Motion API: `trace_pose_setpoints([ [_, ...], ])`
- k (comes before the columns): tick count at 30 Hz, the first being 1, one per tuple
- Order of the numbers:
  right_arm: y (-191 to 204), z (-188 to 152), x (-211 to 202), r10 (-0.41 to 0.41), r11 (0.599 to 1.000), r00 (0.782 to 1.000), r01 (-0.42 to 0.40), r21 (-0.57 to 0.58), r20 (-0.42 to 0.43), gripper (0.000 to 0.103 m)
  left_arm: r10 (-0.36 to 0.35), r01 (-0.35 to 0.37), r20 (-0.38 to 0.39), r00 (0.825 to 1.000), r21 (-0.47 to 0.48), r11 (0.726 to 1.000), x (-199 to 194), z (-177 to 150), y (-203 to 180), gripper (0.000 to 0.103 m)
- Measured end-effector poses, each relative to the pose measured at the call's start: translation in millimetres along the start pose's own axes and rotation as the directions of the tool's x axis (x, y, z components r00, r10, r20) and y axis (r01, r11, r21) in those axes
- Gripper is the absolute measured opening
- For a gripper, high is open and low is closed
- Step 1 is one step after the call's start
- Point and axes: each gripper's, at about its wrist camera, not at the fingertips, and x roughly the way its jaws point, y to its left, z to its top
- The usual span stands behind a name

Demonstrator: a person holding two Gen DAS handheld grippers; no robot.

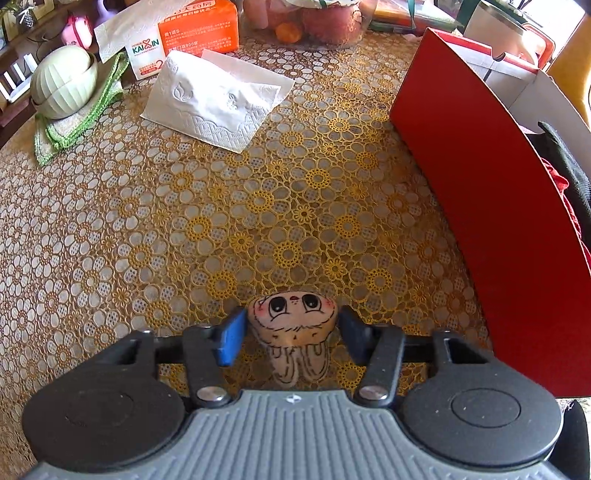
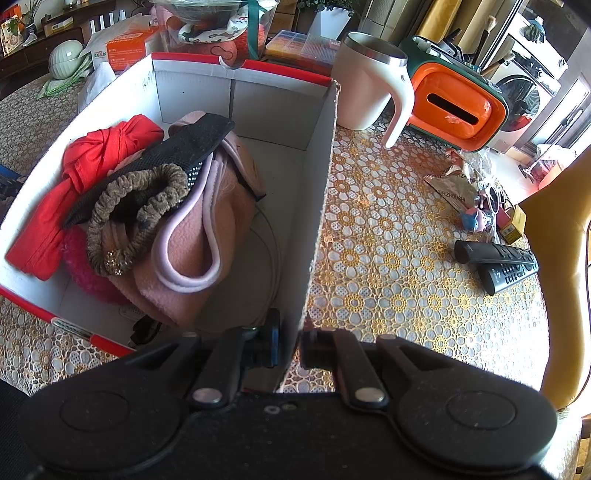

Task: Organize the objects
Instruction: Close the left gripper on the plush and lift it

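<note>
Here a small plush toy (image 1: 291, 332) with big drawn eyes sits on the counter (image 1: 258, 206), between the fingers of the left tool (image 1: 292, 334); the blue pad (image 1: 231, 341) meets its left side, while a thin gap shows on the other side, so the pictures do not settle whether it is gripped. Just to the right stands the red outer wall of a cardboard box (image 1: 491, 206). The right tool (image 2: 290, 349) is clamped on that box's white near-right wall (image 2: 317, 206), one finger inside and one outside. Inside the box lie a red cloth (image 2: 92, 177), a pink fleece piece (image 2: 199, 236), a brown scrunchie (image 2: 136, 221) and a black mesh strip (image 2: 177, 147). Farther off on the lace-patterned cover are a white napkin (image 1: 218, 99), an orange tissue pack (image 1: 195, 33), a mug (image 2: 369, 85), an orange box (image 2: 458, 110) and two remotes (image 2: 498, 262).
</note>
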Motion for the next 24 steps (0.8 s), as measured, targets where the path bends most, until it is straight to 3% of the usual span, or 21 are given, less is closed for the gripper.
trace_pose_setpoints([
  [13, 0.3, 0.0, 0.1, 0.000, 1.000, 1.000, 0.000, 0.000, 0.001, 0.009, 0.011, -0.012, 0.021, 1.000, 0.040, 0.999, -34.7, -7.6, -13.8, 0.051],
  [24, -0.4, 1.2, 0.8, 0.007, 1.000, 1.000, -0.007, 0.005, 0.004, 0.008, -0.059, 0.035, 0.099, 0.993, 0.225, 0.974, -110.8, -11.8, -62.4, 0.051],
])
